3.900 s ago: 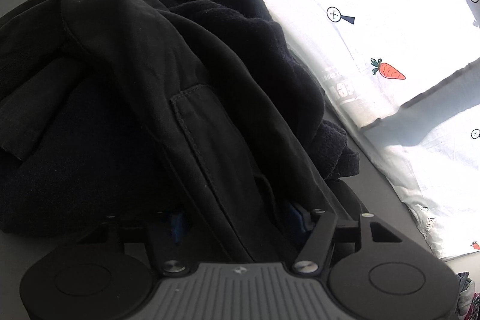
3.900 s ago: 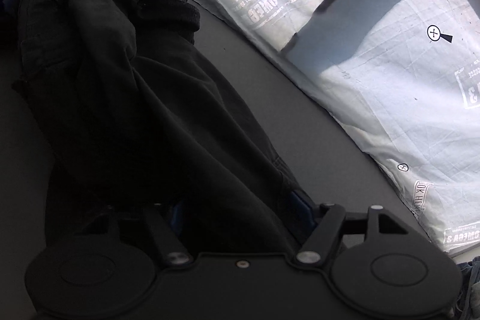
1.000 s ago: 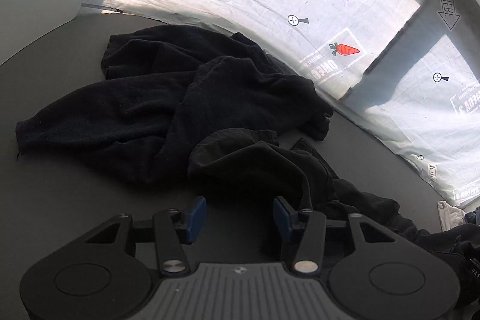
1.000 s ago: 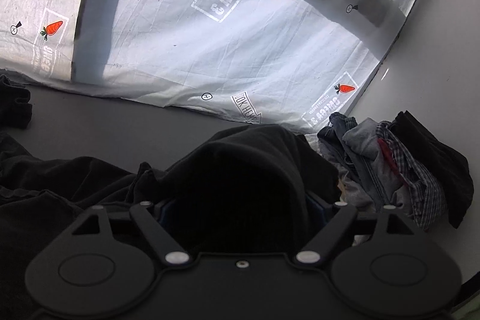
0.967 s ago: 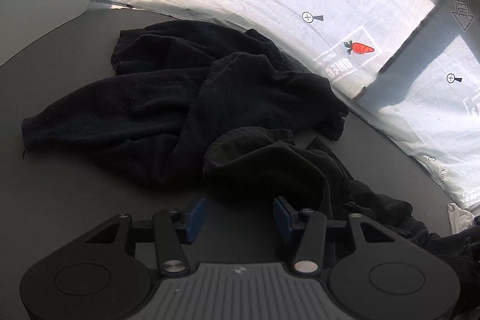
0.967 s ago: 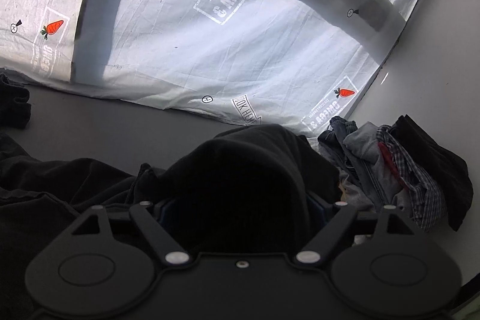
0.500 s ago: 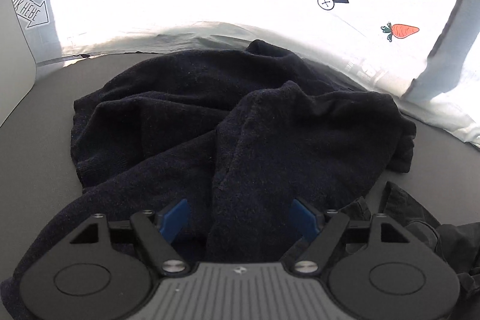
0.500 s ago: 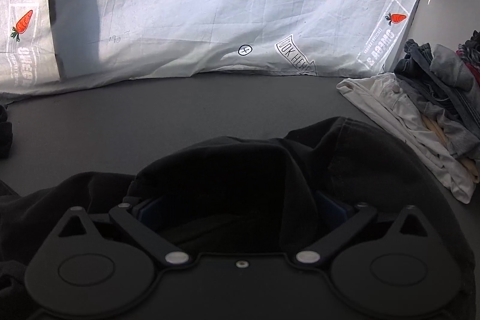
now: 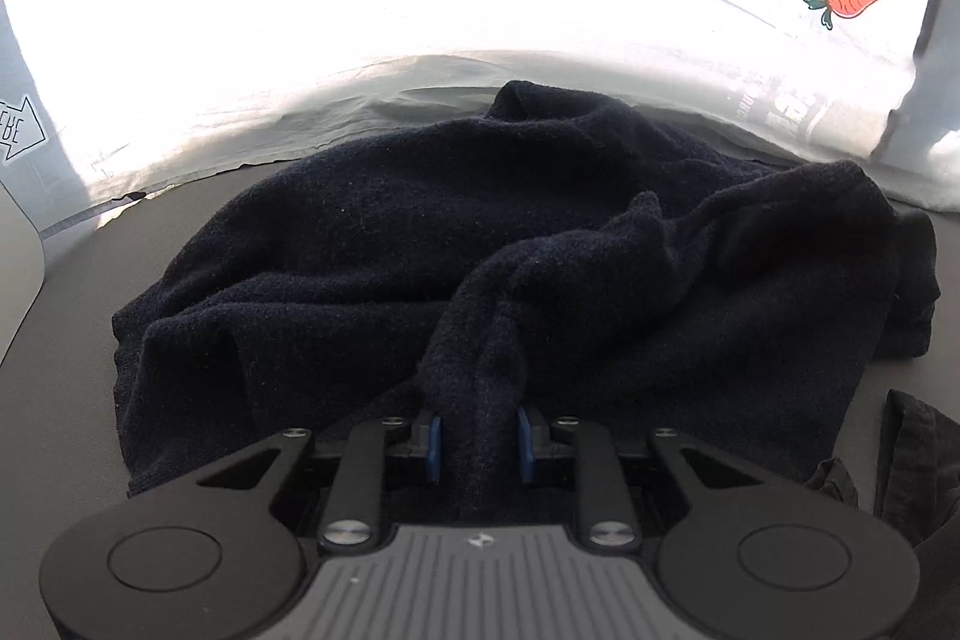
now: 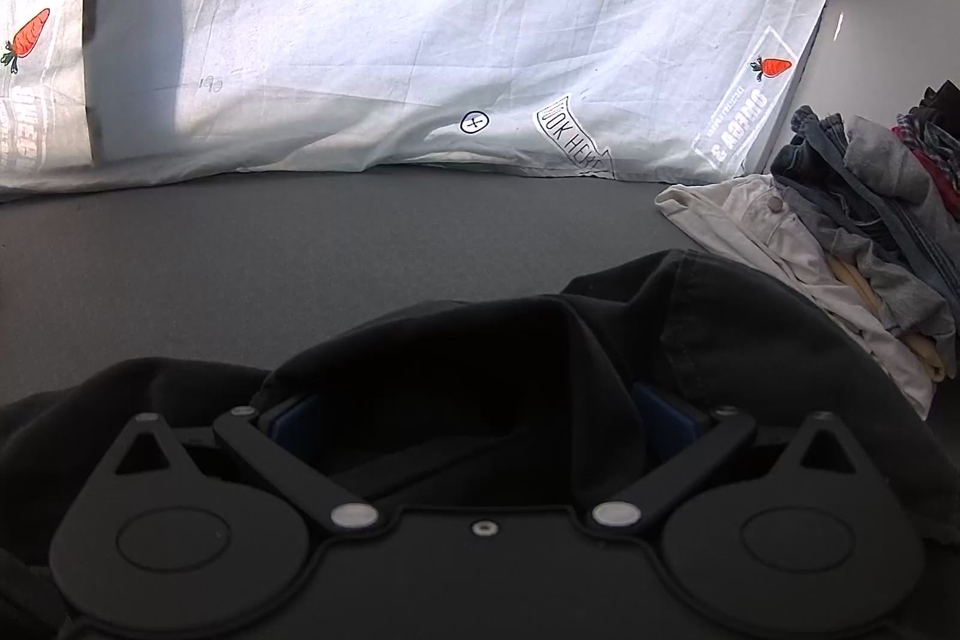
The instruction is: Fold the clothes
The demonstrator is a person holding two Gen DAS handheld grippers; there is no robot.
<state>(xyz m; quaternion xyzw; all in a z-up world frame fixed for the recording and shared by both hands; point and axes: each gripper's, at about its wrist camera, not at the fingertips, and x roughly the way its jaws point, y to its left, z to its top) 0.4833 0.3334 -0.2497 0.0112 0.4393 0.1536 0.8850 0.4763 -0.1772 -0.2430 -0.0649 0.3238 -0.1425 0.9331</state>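
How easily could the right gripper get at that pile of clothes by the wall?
Probably yes. The pile lies just ahead to its right on bare mat, but the open right gripper has black trousers draped over it.

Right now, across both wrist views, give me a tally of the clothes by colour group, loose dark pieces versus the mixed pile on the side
Dark knit sweater, pinched in the left gripper: 1
Black woven garment, draped over the open right gripper: 1
Mixed-colour pile of clothes: 1 pile; pieces inside too overlapped to count
Total: 2 loose dark garments plus 1 pile
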